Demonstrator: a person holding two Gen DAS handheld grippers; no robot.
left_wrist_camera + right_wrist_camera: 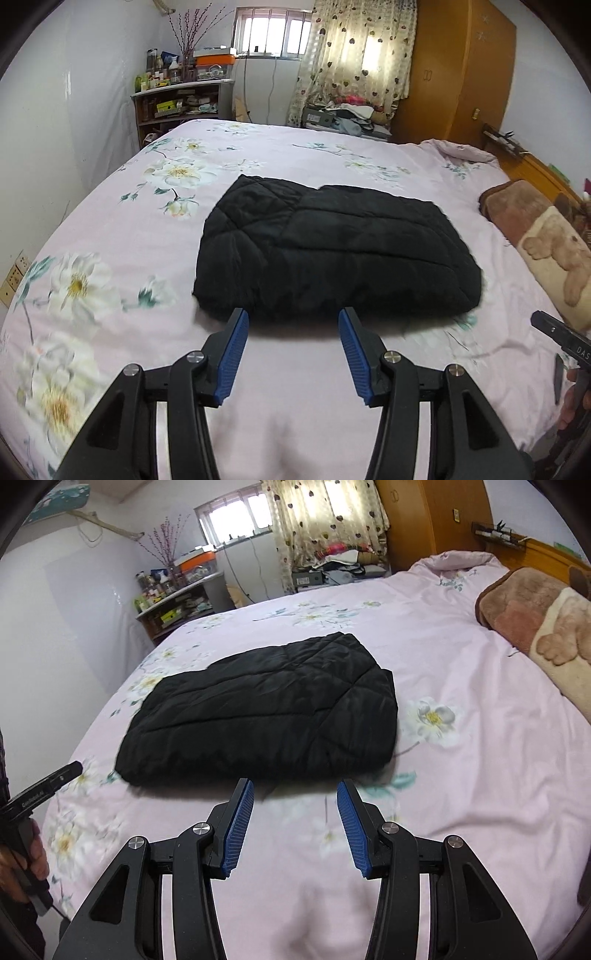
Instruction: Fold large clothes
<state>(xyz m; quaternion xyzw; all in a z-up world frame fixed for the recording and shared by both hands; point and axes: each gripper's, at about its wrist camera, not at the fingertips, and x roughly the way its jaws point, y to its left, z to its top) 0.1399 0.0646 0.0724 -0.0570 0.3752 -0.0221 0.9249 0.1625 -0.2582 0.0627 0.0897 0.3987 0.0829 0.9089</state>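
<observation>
A black quilted jacket [325, 251] lies folded into a flat rectangle on the pink floral bedsheet [110, 229]; it also shows in the right wrist view [266, 709]. My left gripper [293, 317] is open and empty, its blue pads just short of the jacket's near edge. My right gripper [295, 788] is open and empty, also just short of the near edge. The right gripper's tip shows at the right edge of the left wrist view [554, 332]. The left gripper's tip shows at the left edge of the right wrist view [48, 782].
A brown and cream bear blanket [546, 243] lies at the bed's right side [543, 627]. A cluttered shelf [177, 99] stands beyond the bed's far left corner. A wooden wardrobe [461, 70] and a pile of clothes [347, 114] stand behind the bed.
</observation>
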